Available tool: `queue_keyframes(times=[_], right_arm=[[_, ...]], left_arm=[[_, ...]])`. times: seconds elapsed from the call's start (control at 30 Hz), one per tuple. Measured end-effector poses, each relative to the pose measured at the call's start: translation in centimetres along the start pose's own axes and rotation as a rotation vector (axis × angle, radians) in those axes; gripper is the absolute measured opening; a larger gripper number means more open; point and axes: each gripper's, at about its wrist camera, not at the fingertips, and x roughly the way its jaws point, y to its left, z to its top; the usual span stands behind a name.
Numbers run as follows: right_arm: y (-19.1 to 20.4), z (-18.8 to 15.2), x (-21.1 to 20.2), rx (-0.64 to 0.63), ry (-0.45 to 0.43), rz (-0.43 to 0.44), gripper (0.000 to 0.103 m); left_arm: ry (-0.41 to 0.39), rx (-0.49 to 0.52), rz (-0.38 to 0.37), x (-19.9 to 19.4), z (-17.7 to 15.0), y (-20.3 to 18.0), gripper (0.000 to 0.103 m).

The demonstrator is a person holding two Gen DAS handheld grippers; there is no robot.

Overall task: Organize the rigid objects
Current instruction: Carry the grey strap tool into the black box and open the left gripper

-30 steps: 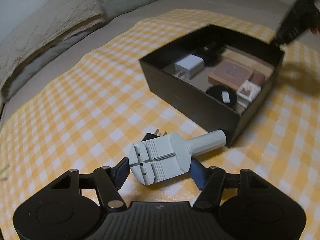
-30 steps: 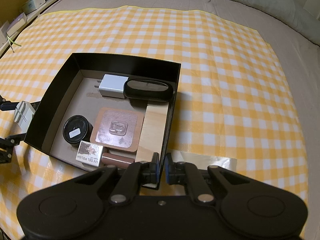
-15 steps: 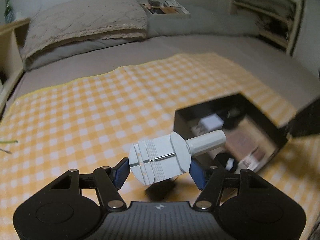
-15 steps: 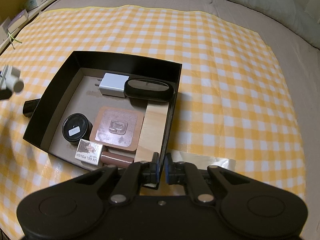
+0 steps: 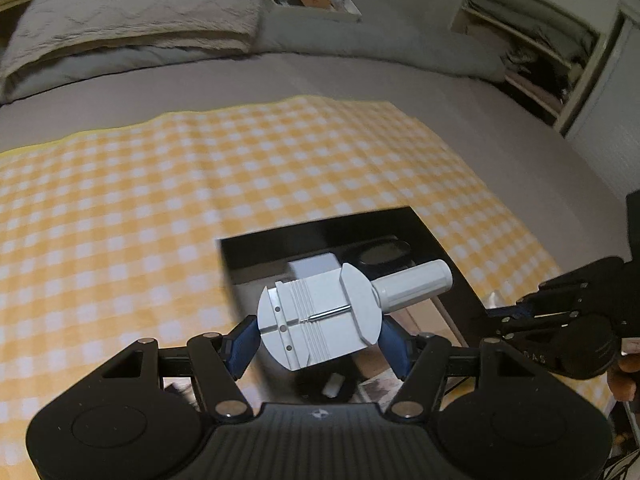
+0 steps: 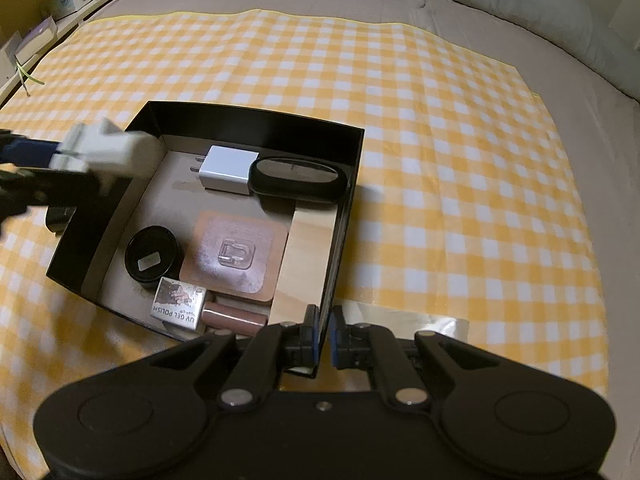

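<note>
Now the left tool has the pale grey watch-link tool pinched between its blue pads, one pad on each flank of the flat round-ended body. That body carries a thin metal pin across its grooved face, and its cylindrical handle sticks out up and to the right in the left wrist view. It hangs in the air above the near-left part of the black box, clear of everything inside. From the right wrist view it shows as a blurred pale shape at the box's left wall.

Over on the other side, the right tool has its pads pressed onto the box's near corner wall, one pad inside and one outside, gripping the thin edge.

Inside the box, a white charger sits at the far wall with its prongs pointing left, touching a black oval case beside it. Nearer, a black round jar with a small white label lies left of a brown square pad bearing a clear hook. A small carton marked UV GEL POLISH sits at the near wall, with a brown tube just beside it. A pale wooden board runs along the right wall.

All of it rests on a yellow checked cloth spread over a grey bed. Just outside the box's left wall, a dark object lies on the cloth, half hidden.
</note>
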Motion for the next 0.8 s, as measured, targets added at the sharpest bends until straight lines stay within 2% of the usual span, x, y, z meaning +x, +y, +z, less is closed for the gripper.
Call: queue_keyframes(times=[0.17,0.43,0.63,0.7,0.73,0.8], right_arm=[[-0.2,-0.1,-0.2,-0.003,-0.003,0.007,0.006],[-0.4,-0.2,-0.4,0.001,-0.008,0.028,0.006],[-0.3,-0.2,-0.5,-0.003,-0.007,0.028,0.006],[-0.2,-0.2,-0.4,-0.005,-0.006,0.028,0.006],[-0.3,-0.2,-0.4,-0.004,-0.007,0.028,0.006],[-0.3,-0.2,-0.5,-0.004,-0.007,0.029,0.006]], left_arm=[[0.053,0.044,0.012,3.0,0.7,-2.1,0.065],[0.125,0.123,0.135,6.8,1.3,-2.7,0.065],[0.123,0.119,0.180,7.6,1.6,-2.6,0.066],[0.123,0.124,0.191,7.8,1.7,-2.8,0.069],[0.124,0.125,0.197,7.8,1.7,-2.8,0.077],[0.117,0.108,0.204,7.7,1.8,-2.8,0.082]])
